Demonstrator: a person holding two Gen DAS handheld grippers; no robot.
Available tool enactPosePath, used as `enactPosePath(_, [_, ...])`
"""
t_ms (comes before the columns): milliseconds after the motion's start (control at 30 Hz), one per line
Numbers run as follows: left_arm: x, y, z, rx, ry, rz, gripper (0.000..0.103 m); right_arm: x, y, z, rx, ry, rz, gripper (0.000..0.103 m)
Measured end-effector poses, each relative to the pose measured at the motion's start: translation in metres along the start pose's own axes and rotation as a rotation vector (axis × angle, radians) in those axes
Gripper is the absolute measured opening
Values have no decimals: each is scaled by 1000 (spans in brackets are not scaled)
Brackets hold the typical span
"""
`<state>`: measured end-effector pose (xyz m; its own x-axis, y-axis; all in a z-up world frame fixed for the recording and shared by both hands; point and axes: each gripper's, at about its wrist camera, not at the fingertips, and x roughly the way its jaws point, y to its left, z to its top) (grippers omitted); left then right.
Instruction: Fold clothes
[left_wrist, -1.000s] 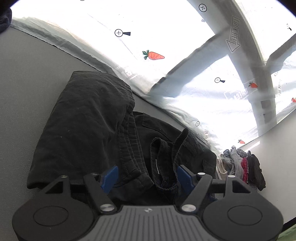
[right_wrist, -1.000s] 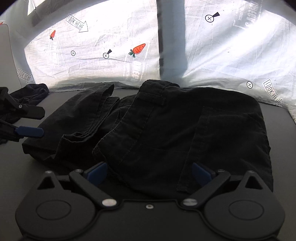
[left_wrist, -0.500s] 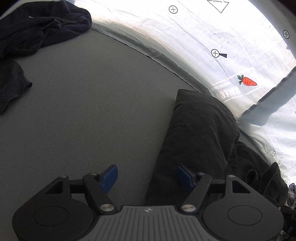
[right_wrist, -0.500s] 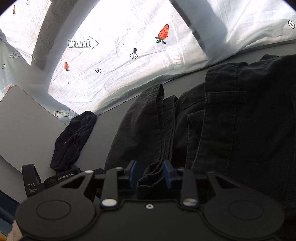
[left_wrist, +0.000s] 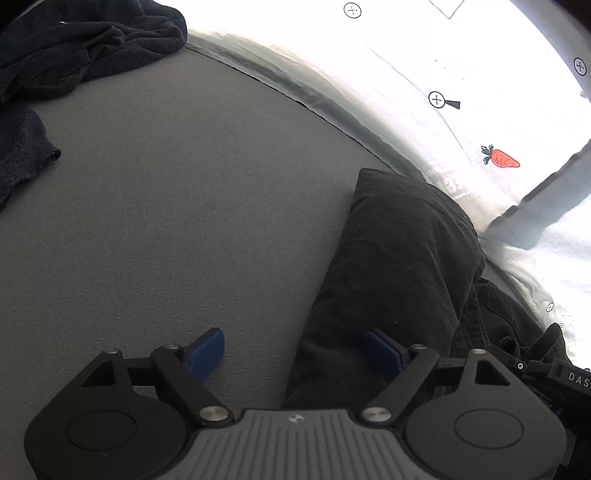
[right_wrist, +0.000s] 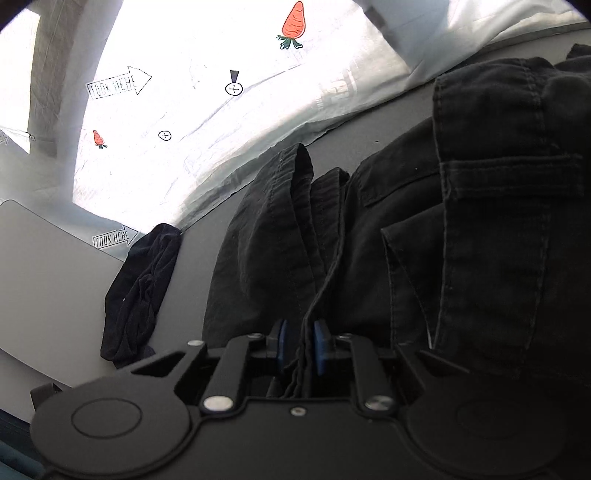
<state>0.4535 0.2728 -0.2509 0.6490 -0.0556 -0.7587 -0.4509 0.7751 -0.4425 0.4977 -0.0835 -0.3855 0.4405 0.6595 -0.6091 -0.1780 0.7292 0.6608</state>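
Black trousers (left_wrist: 399, 258) lie crumpled on the grey table (left_wrist: 166, 203). My left gripper (left_wrist: 295, 347) hangs low over the trouser leg's left edge. Its jaws are opening: the left pad is over bare table, the right pad over the fabric, and neither presses on it. In the right wrist view the trousers (right_wrist: 480, 221) fill the right side, with a pocket flap and seams showing. My right gripper (right_wrist: 299, 343) is closing on a bunched edge of the trouser fabric, and both blue pads press against it.
A dark knit garment (left_wrist: 74, 48) lies bunched at the table's far left and shows as a dark knit garment (right_wrist: 140, 280) in the right wrist view. A white sheet with carrot prints (left_wrist: 480, 110) borders the table behind. A grey board (right_wrist: 44, 277) lies at the left.
The left wrist view swung from the middle of the trousers to the leg's left edge, and its jaws widened. My right gripper moved left to the trouser edge and shut on the fabric.
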Motion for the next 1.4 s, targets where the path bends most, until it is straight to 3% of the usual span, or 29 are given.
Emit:
enactPosePath(67, [2,-1,0,3,2,-1,90,8,-1,0,-19,27,-64,17])
enactPosePath(133, [3,-3,0,11,4,4,92,12,-5,-2,-5,33,-64,18])
enactPosePath(267, [6,-5,0,11,3,-3,97,24,-3,1,30,63,-22,40])
enactPosePath(333, [8,-5,0,11,6,-4,100,31,6,2,-27,69,-34,36])
enactPosePath(400, [8,-6,0,12,8,0,100,34,11,0,-65,61,-49,17])
enactPosePath(533, [9,-9,-1,10,6,13,101,20,-8,4,85,32,44,8])
enactPosePath(667, [9,-17,1,-9,3,61,100,-15,2,6,77,-77,118,7])
enactPosePath(767, [5,-23,-1,-26,-8,51,100,-38,20,4,22,-147,166,6])
enactPosePath(933, [-9,-48,-5,58,-31,35,100,-78,54,12,-137,-233,175,6])
enactPosePath(1200, [-28,-86,-27,95,-34,-42,100,-160,72,31,-229,-395,187,6])
enactPosePath(1400, [-39,-126,-49,145,-33,-120,100,-223,109,39,-446,-542,166,6])
